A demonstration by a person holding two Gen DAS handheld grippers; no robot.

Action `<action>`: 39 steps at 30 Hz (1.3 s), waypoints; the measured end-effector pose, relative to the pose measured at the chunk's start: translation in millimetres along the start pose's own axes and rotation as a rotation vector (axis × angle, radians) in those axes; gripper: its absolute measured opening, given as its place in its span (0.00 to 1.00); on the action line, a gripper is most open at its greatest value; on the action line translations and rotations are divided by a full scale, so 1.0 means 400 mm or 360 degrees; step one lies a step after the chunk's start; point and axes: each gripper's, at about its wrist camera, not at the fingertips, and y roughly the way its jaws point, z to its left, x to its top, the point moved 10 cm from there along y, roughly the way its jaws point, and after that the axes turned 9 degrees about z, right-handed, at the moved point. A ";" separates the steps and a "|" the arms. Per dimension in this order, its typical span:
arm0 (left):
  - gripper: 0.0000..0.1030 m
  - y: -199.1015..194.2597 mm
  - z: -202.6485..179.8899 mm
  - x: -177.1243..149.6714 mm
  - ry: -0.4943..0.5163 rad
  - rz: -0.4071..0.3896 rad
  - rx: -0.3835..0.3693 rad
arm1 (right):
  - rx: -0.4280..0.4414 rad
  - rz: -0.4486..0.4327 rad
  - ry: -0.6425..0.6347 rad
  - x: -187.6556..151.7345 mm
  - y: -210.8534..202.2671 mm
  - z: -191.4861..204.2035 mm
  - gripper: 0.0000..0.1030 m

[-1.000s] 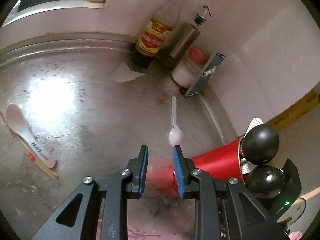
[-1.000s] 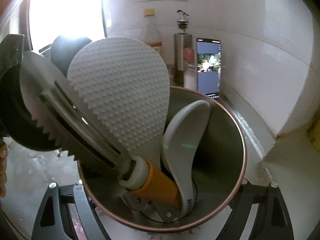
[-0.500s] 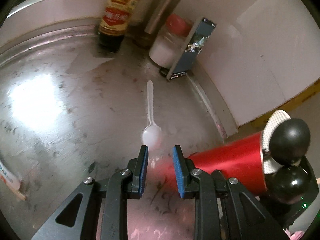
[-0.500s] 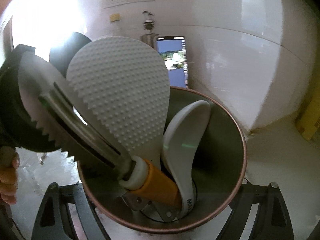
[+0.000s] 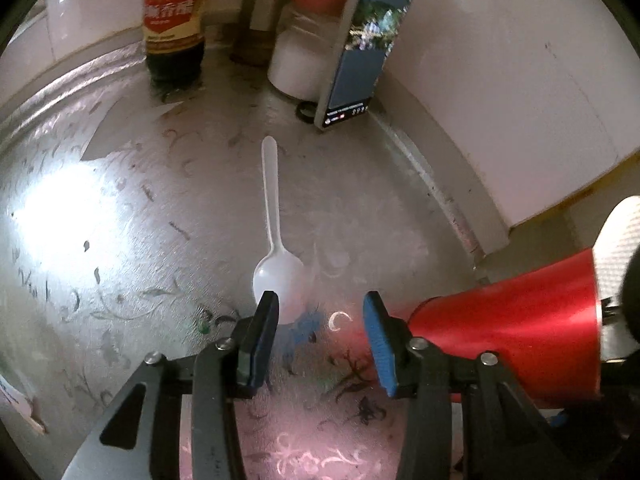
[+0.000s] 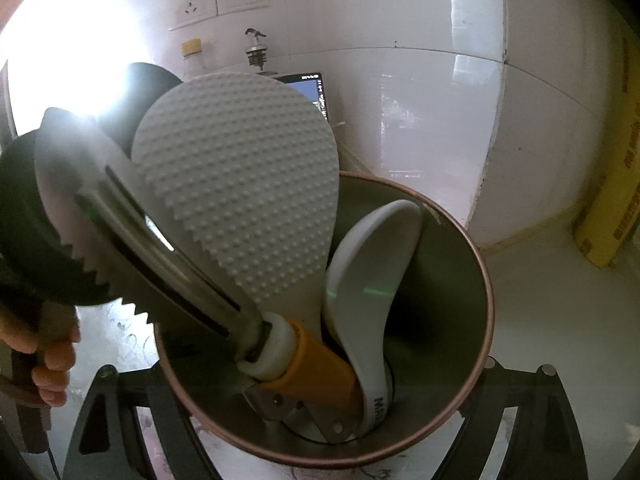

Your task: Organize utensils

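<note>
A white plastic spoon (image 5: 280, 276) lies on the patterned steel counter (image 5: 120, 240), handle pointing away. My left gripper (image 5: 320, 300) hovers just short of its bowl. Its jaws have just been opening; nothing sits between the blue pads, and the left fingertip overlaps the bowl's near edge. To the right lies the tilted red cup (image 5: 500, 328). My right gripper (image 6: 320, 380) is shut on this cup (image 6: 476, 248). Inside it are a dimpled white rice paddle (image 6: 248, 184), a white ceramic spoon (image 6: 372, 264), serrated steel tongs (image 6: 120, 216) and an orange handle (image 6: 316, 364).
A soy sauce bottle (image 5: 174, 28), a white jar with a red lid (image 5: 296, 56) and a propped phone (image 5: 360, 52) stand at the back against the tiled wall. Another utensil shows at the left edge (image 5: 16, 400). A person's hand (image 6: 48, 364) is at lower left; a yellow roll (image 6: 612, 200) stands on the right.
The left gripper has moved forward and down to the plastic spoon, and its jaws have spread wider. The right wrist view has swung right along the wall; the cup stays gripped.
</note>
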 end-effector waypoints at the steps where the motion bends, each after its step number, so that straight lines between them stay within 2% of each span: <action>1: 0.43 0.007 0.002 0.003 0.0014 -0.0002 0.0038 | 0.0002 0.0000 -0.0001 -0.001 0.000 0.000 0.88; 4: 0.43 0.028 0.012 0.008 0.0037 0.0011 0.0146 | 0.0003 0.0001 -0.0004 0.000 -0.001 0.001 0.88; 10: 0.43 0.050 0.015 0.023 0.0073 -0.0009 0.0245 | 0.0002 0.0001 -0.0004 0.010 0.010 0.000 0.88; 26: 0.45 0.065 0.010 0.062 0.0070 -0.0097 0.0294 | -0.0013 0.0002 0.0004 0.010 0.013 0.002 0.88; 29: 0.31 0.061 0.037 0.070 0.0012 -0.0104 0.0278 | -0.0013 0.0002 0.0003 0.010 0.014 0.003 0.88; 34: 0.27 0.046 0.065 0.078 -0.0038 -0.0135 0.0188 | -0.0014 0.0002 0.0002 0.011 0.014 0.003 0.88; 35: 0.22 0.037 0.068 0.078 -0.0049 -0.0155 0.0165 | -0.0014 0.0002 0.0000 0.011 0.014 0.002 0.88; 36: 0.00 0.026 0.069 0.077 -0.0053 -0.0171 0.0151 | -0.0015 0.0001 0.0001 0.011 0.015 0.002 0.88; 39: 0.01 0.003 0.100 0.060 -0.0057 -0.0176 0.0186 | -0.0011 0.0001 -0.0002 0.011 0.015 0.004 0.88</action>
